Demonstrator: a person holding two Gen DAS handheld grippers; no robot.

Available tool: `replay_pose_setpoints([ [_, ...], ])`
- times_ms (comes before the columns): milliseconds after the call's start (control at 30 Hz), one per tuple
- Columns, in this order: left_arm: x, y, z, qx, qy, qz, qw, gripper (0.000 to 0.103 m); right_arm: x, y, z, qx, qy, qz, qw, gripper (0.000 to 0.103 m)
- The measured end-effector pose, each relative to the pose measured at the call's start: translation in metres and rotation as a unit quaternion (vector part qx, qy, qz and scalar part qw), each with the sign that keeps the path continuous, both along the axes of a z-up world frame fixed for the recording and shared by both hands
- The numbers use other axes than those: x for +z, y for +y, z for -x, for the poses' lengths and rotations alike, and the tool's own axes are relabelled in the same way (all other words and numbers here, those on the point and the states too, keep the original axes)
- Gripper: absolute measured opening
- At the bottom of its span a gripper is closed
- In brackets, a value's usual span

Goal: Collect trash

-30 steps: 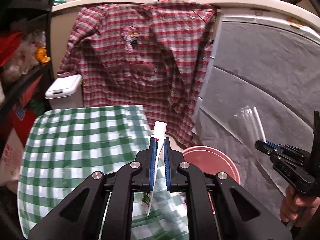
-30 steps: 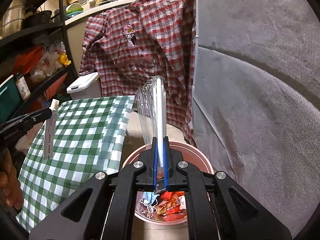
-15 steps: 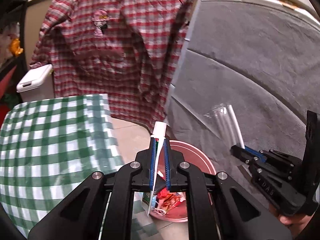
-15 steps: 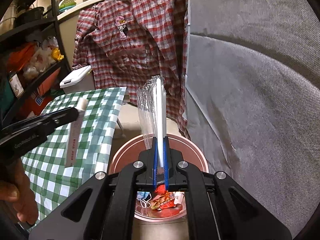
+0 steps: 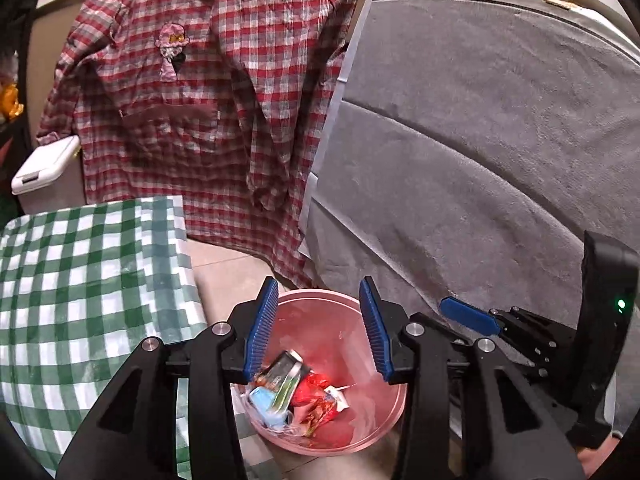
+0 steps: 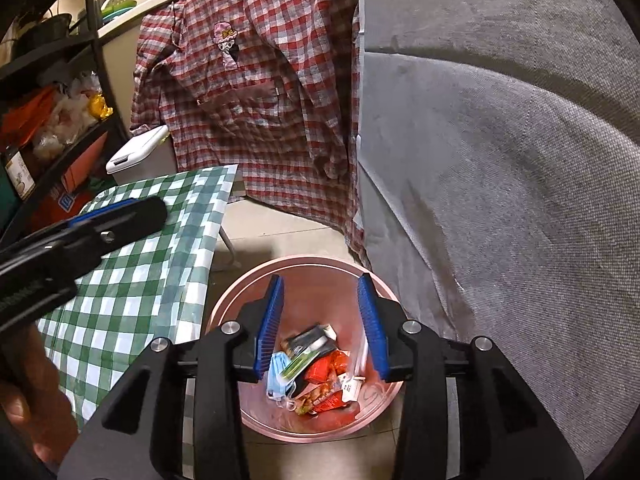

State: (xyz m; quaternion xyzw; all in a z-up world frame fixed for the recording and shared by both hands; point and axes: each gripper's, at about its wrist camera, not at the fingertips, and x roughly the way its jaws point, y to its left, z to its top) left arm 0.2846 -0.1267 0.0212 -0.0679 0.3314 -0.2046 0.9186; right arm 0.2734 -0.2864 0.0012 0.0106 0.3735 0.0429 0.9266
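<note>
A pink bin (image 5: 372, 432) (image 6: 296, 260) stands on the floor below both grippers. My left gripper (image 5: 319, 292) hangs over it, its jaws opening with nothing between them. A green-and-white tube (image 5: 286, 376) (image 6: 308, 350) lies in the bin on a blue face mask (image 5: 262, 398) and red wrappers (image 5: 316, 400). My right gripper (image 6: 321, 280) is also over the bin, jaws opening and empty. A clear plastic wrapper (image 6: 362, 350) shows as a blur just under its right pad. Each view catches the other gripper from the side: the right gripper (image 5: 468, 316) and the left gripper (image 6: 116, 216).
A table with a green checked cloth (image 5: 80, 300) (image 6: 140, 280) stands left of the bin. A red plaid shirt (image 5: 220, 100) hangs behind, grey cloth (image 5: 480, 160) covers the right side. A white lidded container (image 5: 44, 164) and shelves (image 6: 48, 120) are far left. A hand (image 6: 28, 408) holds the left gripper.
Both grippers went from shut to open. The tube left the left gripper and the clear wrapper left the right one, dropping into the bin. The left gripper moved from the table to over the bin.
</note>
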Motion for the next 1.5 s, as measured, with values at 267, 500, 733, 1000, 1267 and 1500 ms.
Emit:
replay_pose_setpoints([
  [267,0.021,0.026,0.037,0.008,-0.029,-0.022,0.9993,0.048,0.019,0.001,0.023,0.005,-0.032,-0.005,0.999,0.051],
  [500,0.044,0.048,0.091,0.018,-0.075,-0.04,0.9962,0.07,0.047,0.003,0.074,0.001,-0.094,-0.002,0.996,0.07],
  [733,0.043,0.076,0.137,0.064,-0.081,-0.022,0.9945,0.079,0.063,0.004,0.134,-0.008,-0.153,0.021,0.988,0.087],
  [1000,0.04,0.107,0.195,0.133,-0.088,-0.024,0.987,0.089,0.071,-0.008,0.188,-0.039,-0.186,-0.003,0.982,0.098],
  [1267,0.029,0.116,0.237,0.187,-0.079,-0.043,0.9783,0.095,0.066,-0.002,0.23,-0.038,-0.194,-0.008,0.98,0.098],
  [1500,0.019,0.118,0.255,0.204,-0.061,-0.056,0.9754,0.095,0.058,0.011,0.248,-0.028,-0.188,0.02,0.981,0.098],
])
